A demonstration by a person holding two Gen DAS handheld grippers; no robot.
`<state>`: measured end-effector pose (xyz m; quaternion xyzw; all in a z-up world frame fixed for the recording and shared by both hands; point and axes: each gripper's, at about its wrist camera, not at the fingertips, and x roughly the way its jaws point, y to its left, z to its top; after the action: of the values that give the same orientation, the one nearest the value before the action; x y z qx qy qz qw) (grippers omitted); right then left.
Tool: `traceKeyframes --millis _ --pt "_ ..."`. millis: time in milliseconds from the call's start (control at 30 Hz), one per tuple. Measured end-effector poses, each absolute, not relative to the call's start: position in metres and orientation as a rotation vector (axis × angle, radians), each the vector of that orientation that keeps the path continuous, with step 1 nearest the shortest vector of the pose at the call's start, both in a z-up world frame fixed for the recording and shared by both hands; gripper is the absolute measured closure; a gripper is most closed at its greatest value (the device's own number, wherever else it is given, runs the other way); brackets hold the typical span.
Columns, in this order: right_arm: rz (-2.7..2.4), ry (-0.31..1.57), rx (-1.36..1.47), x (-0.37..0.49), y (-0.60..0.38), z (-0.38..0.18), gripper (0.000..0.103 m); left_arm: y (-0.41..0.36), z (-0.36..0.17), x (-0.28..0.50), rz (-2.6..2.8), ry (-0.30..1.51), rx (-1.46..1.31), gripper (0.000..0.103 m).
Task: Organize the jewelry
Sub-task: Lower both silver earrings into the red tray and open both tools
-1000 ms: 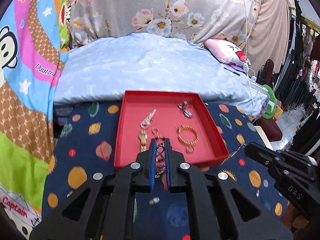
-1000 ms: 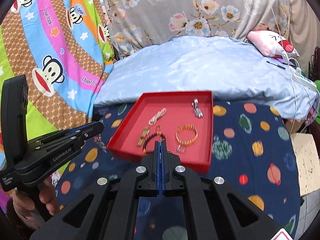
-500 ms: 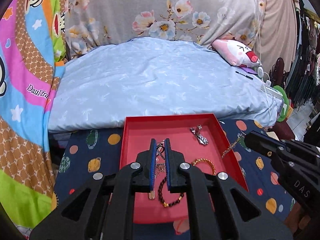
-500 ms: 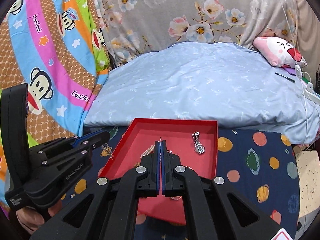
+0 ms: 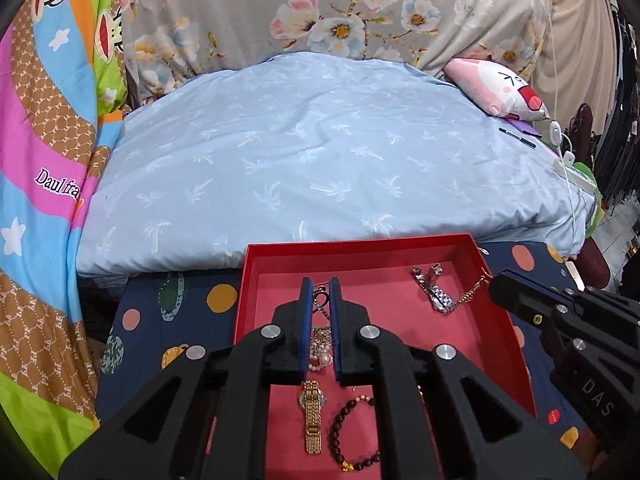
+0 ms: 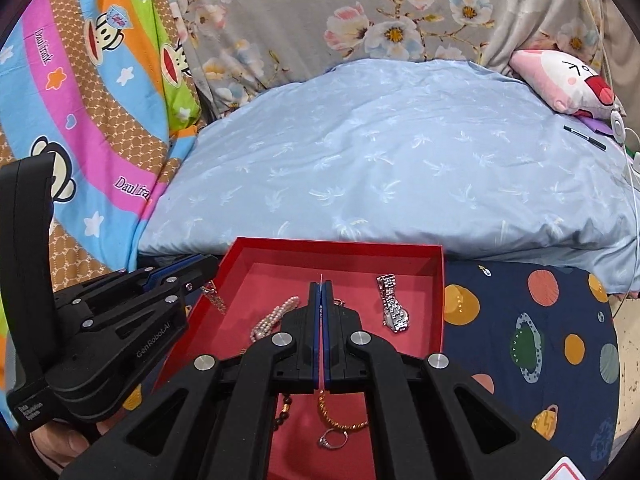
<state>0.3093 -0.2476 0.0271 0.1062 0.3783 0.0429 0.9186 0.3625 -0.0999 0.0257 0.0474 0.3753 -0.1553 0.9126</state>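
A red tray [image 5: 360, 246] lies on navy planet-print cloth. My left gripper [image 5: 319, 284] hovers over the tray's left half, shut on a silvery chain [image 5: 320, 300] that hangs between its blue pads. My right gripper [image 6: 320, 286] is shut over the tray's middle. In the left wrist view a thin gold chain [image 5: 472, 290] dangles from its tip [image 5: 494, 280]. In the tray lie a silver watch [image 6: 392, 308], a pearl bracelet [image 6: 276, 316], a gold watch [image 5: 312, 412], a dark bead bracelet [image 5: 352, 432], a gold bracelet [image 6: 340, 420] and a ring [image 6: 332, 438].
A pale blue pillow [image 5: 320, 152] bulges just behind the tray. A bright monkey-print blanket [image 5: 48, 160] runs along the left. A pink plush [image 5: 496, 88] and a pen lie at the back right. Navy cloth [image 6: 520, 320] spreads to the right of the tray.
Both grippers have moved forward from the tray's near edge to over the tray, each carrying its chain. The tray now sits lower and closer in both views.
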Motion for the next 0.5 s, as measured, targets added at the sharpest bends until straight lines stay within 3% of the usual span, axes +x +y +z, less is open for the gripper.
traceKeyframes --millis 500 --pt "0.073 0.839 0.219 0.339 -0.253 -0.005 0.102 -0.108 0.008 0.398 -0.312 0.816 0.079 0.095"
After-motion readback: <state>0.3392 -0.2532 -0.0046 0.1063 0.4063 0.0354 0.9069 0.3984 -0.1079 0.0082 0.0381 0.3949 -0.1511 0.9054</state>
